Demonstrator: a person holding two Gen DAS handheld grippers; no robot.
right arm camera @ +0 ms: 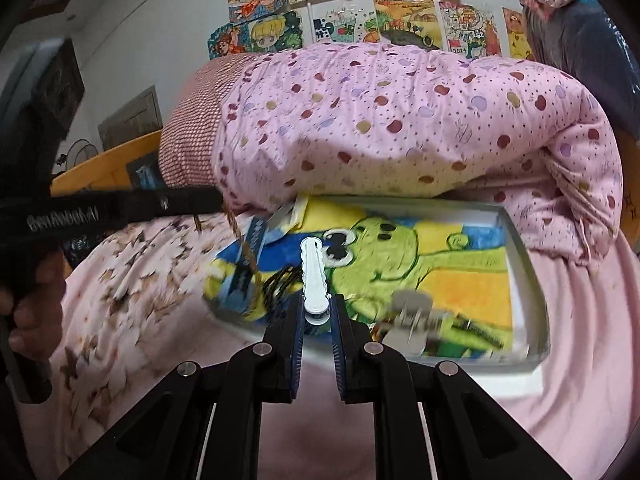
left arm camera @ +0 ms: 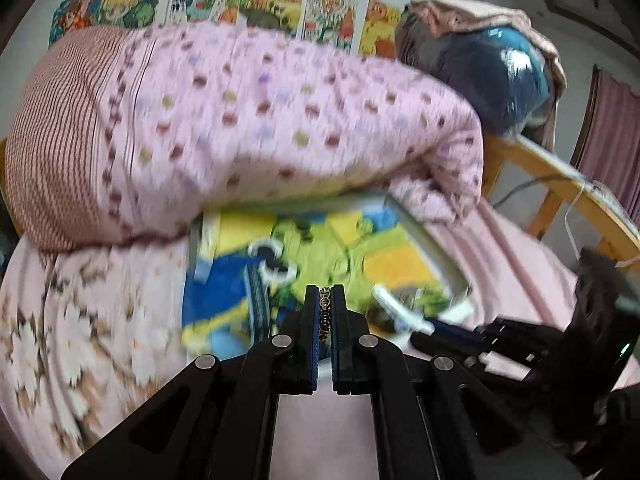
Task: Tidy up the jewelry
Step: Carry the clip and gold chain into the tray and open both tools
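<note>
A thin gold-coloured chain with dark links (left arm camera: 325,312) is seen pinched between the nearly closed jaws of the left gripper (left arm camera: 325,300), held above a shallow white-rimmed tray (right arm camera: 520,248) lined with a bright green, yellow and blue cartoon drawing, which rests on a pink floral bedspread (right arm camera: 120,272). In the right wrist view the chain is shown dangling, blurred, from the left gripper over the tray's left edge. A white ribbed plastic hair clip (right arm camera: 313,276) is gripped at its base by the narrowly parted jaws of the right gripper (right arm camera: 316,312), pointing forward over the tray. The chain is judged light, limp and slippery, apt to swing and snag, and best taken at one end; the clip is judged stiff and light, safely held at its hinge end. Dark stringy jewelry (right arm camera: 280,286) and a blurred grey piece (right arm camera: 412,312) lie in the tray, so little bare room is left there. A rolled pink polka-dot quilt (right arm camera: 400,120) crowds the tray's far side, and the two grippers are held close together.
</note>
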